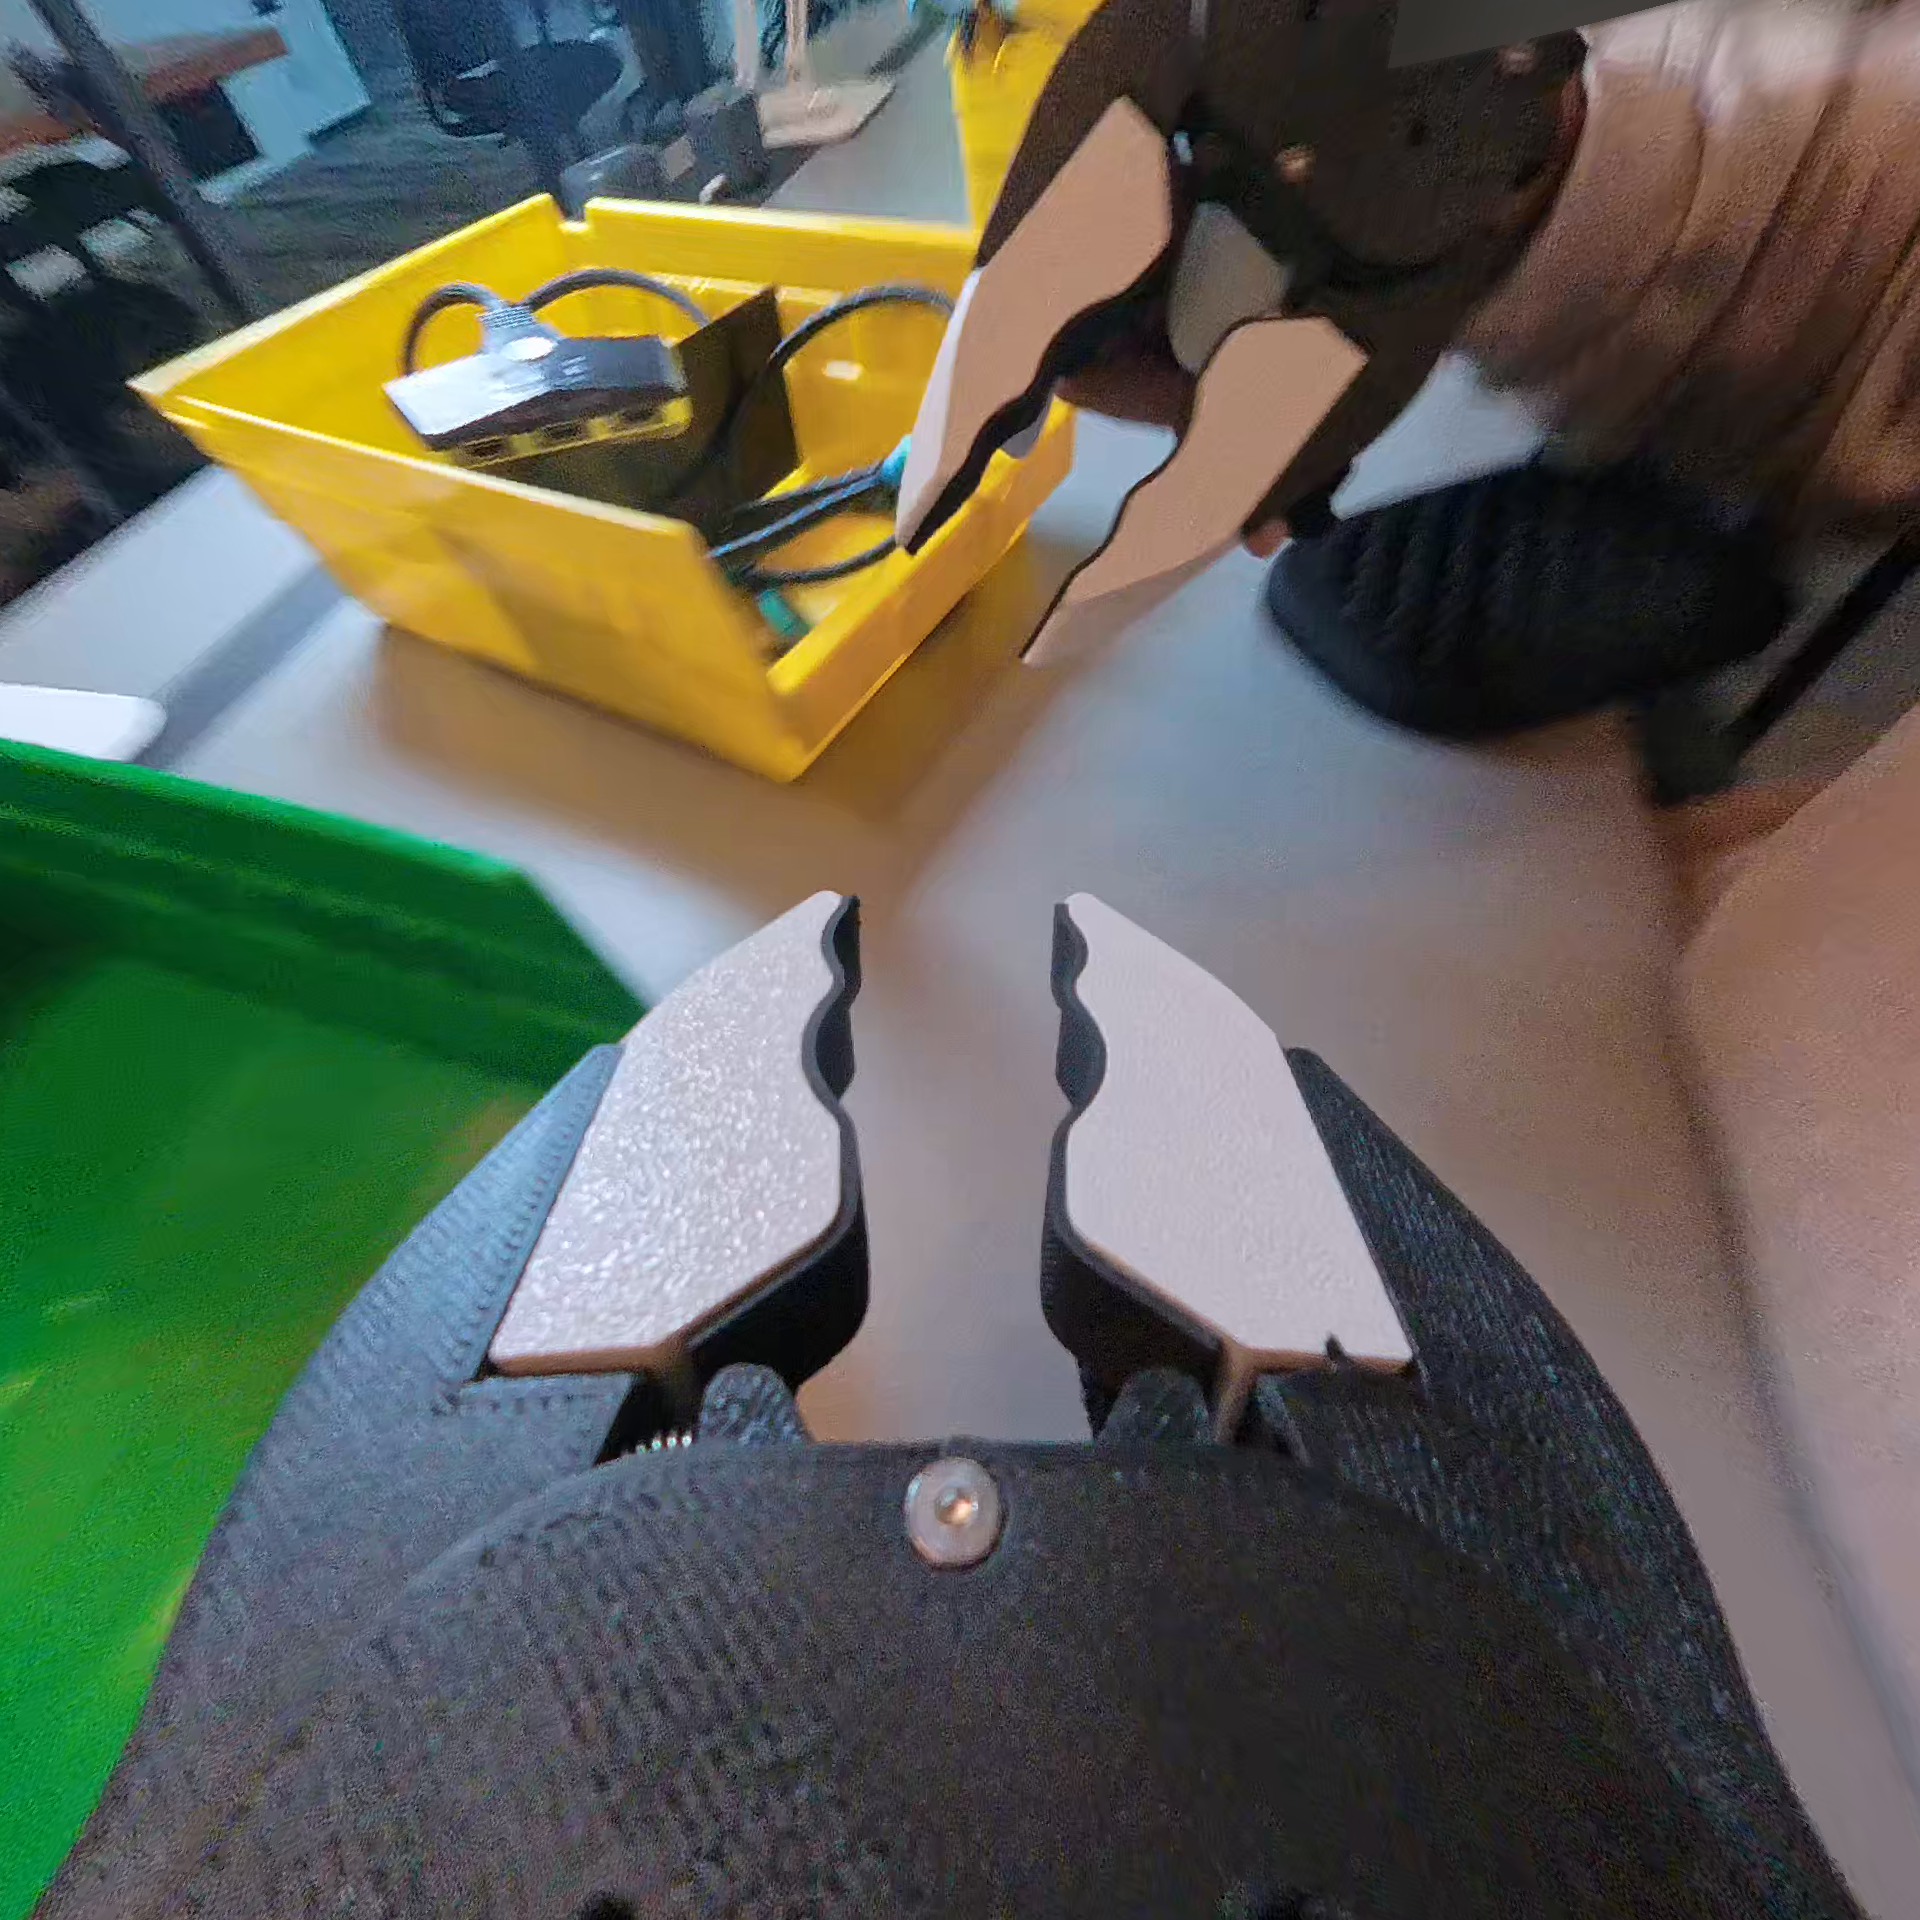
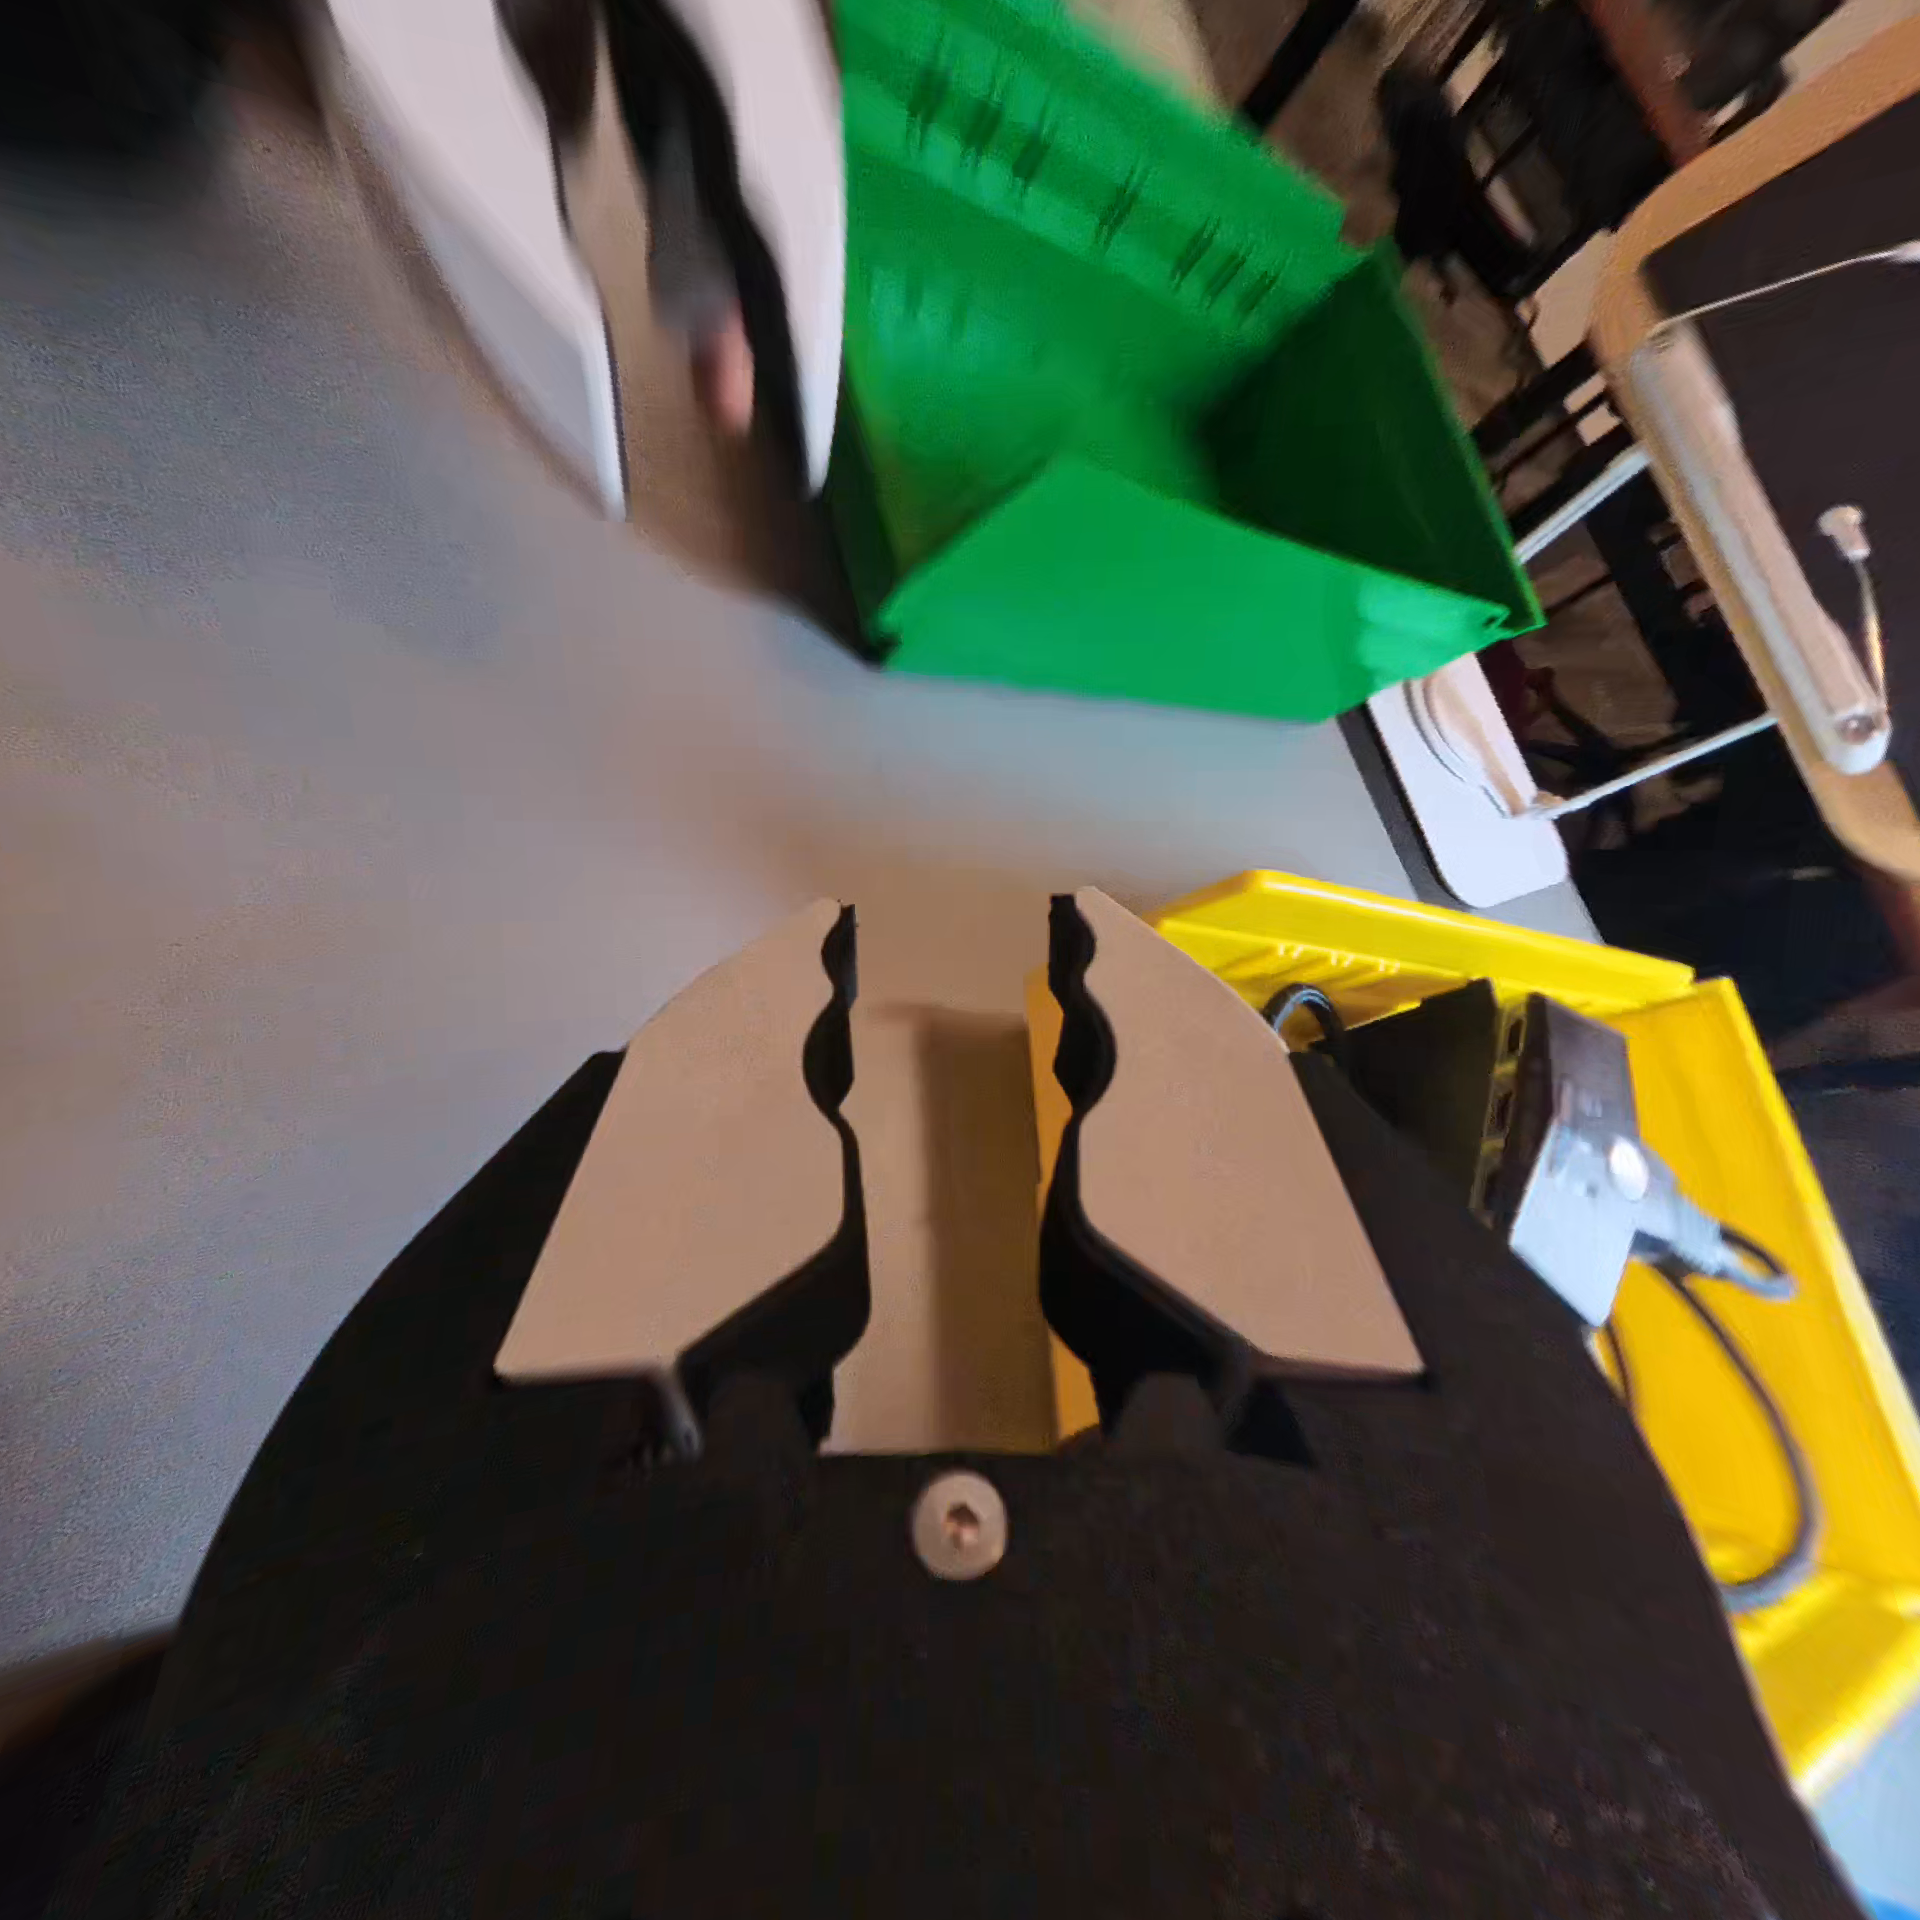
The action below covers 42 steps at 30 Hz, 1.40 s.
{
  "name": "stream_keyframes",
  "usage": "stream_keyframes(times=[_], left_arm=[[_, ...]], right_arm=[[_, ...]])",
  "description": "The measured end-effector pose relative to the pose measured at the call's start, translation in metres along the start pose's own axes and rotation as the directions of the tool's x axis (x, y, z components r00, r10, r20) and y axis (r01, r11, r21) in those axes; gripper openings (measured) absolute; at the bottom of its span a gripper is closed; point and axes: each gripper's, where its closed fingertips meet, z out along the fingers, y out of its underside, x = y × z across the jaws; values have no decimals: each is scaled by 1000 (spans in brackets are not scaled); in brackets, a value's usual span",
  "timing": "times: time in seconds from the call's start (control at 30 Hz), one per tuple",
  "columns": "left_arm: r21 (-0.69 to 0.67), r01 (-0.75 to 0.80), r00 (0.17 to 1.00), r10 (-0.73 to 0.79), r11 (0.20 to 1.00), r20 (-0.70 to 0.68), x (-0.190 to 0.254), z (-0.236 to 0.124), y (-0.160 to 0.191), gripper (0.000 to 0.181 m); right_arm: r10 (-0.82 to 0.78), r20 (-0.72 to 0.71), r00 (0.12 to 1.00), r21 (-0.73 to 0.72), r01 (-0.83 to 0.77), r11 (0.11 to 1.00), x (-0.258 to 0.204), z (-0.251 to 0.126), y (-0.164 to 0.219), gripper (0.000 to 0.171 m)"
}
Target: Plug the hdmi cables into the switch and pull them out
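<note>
A black HDMI switch (image 1: 540, 395) lies tilted in a yellow bin (image 1: 582, 613) on the table, with black HDMI cables (image 1: 810, 509) coiled beside it. My left gripper (image 1: 956, 914) is open and empty, low over the bare table, well short of the bin. My right gripper (image 1: 977, 592) hangs open above the bin's near right corner. In the right wrist view my right gripper (image 2: 951, 914) is open and empty, with the switch (image 2: 1558, 1153) and a cable (image 2: 1766, 1455) in the yellow bin (image 2: 1818, 1299) to its right.
A green bin (image 1: 208, 1039) stands close on my left; it also shows in the right wrist view (image 2: 1143, 468). A black object (image 1: 1507, 613) lies on the table at right. The table edge (image 2: 1392, 769) and chairs are beyond the bins.
</note>
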Motion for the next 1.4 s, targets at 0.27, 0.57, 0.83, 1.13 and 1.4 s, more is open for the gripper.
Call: stream_keyframes(times=[0.27,0.57,0.83,1.13,1.4], left_arm=[[65,260,954,-267,963,133,-17,67,-9,48],[193,354,861,-399,915,316,-78,128,-18,64],[133,261,890,-292,956,351,-86,151,-20,41],[145,155,890,-202,977,408,-80,123,-52,19],[305,-12,870,-140,952,472,-68,31,-128,13]], right_arm=[[625,-474,620,263,-578,773,68,-118,102,50],[701,-444,558,128,-735,666,71,-72,162,60],[658,-512,551,106,-720,686,81,-73,178,29],[435,-665,607,65,-533,843,75,-103,145,15],[391,-662,639,193,-359,913,80,-121,56,14]])
